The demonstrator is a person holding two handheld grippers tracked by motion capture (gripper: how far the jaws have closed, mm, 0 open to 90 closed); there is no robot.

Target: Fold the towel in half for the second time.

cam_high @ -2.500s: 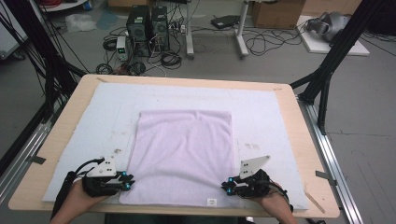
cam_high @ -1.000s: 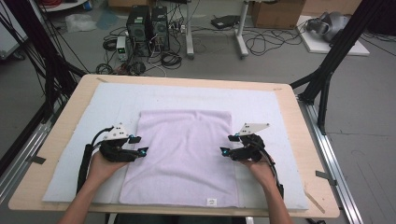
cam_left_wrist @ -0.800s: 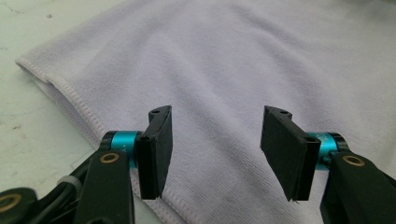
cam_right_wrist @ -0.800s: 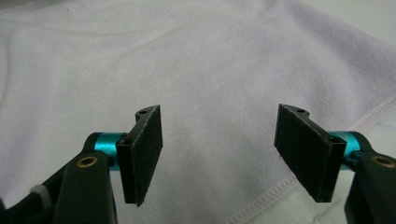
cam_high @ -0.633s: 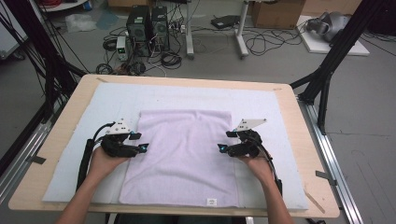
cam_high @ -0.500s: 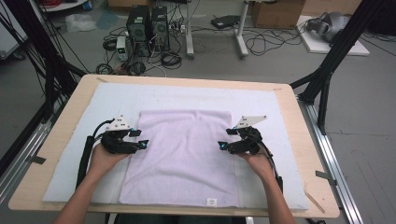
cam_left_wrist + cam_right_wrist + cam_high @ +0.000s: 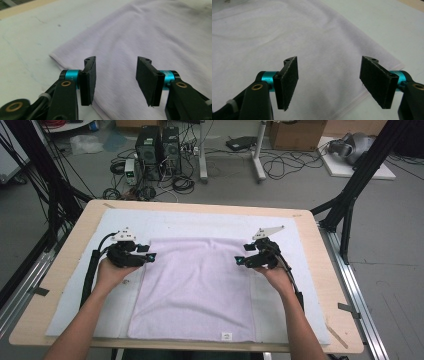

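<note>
Both forearms reach in from the near edge of the table (image 7: 60, 285), palms down, each hand wrapped around a gripper that points inward over the lilac towel (image 7: 197, 290). The left gripper (image 7: 150, 256) sits over the towel's left edge near its far corner, and the right gripper (image 7: 239, 261) mirrors it over the right edge. In the left gripper view the left gripper (image 7: 116, 75) has its jaws apart with only cloth beneath them; they have just been closing (nothing is pinched between the pads). In the right gripper view the right gripper (image 7: 329, 82) stands released too, wider, above the towel's corner. The towel lies flat in the middle of a white mat (image 7: 300, 250) that covers most of the tabletop. Beyond the table, computer towers (image 7: 157, 145) and loose cables (image 7: 285, 162) sit on the floor.
</note>
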